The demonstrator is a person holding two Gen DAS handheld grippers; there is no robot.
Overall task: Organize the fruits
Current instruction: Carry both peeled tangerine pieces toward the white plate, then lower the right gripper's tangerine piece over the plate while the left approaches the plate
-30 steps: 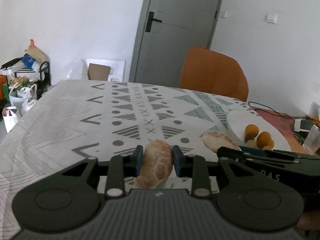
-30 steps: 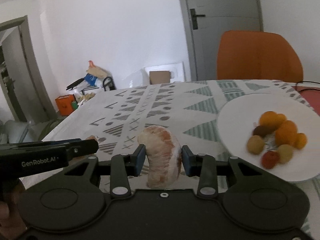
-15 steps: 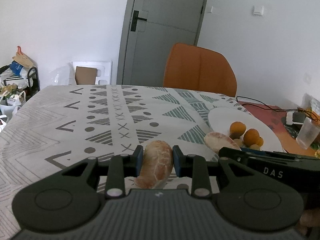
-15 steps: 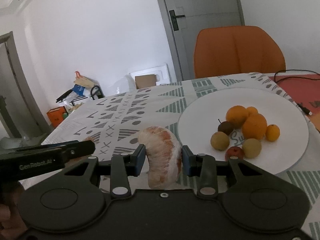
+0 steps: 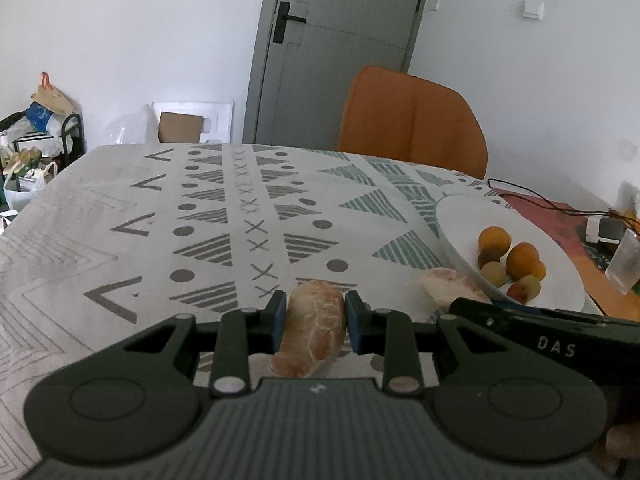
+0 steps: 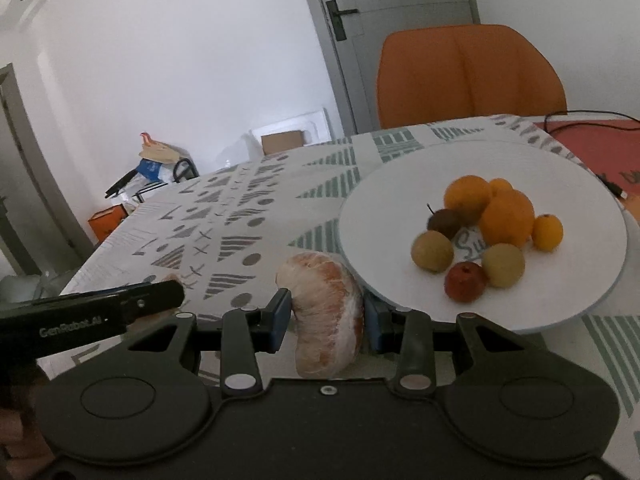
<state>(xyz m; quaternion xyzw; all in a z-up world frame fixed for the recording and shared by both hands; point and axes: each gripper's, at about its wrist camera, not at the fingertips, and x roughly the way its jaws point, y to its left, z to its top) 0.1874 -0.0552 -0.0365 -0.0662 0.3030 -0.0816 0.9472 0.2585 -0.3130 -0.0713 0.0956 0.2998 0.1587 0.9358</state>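
Left tongs (image 5: 315, 322) clamped on pomelo segment (image 5: 312, 330); right tongs (image 6: 324, 314) likewise on larger segment (image 6: 326, 312) beside plate (image 6: 384, 216)

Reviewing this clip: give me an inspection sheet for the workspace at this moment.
Surface: table under a patterned cloth.
Job's things: white plate holding a pile of small fruit; two peeled citrus wedges, one per claw.
Clutter: clear plastic cup at the table's right edge.
Grippers: left claw shut on one wedge; right claw shut on the other wedge, beside the plate's near rim.
Cables: black cable across the red mat.
Surroundings: orange chair, grey door, bags by the wall.
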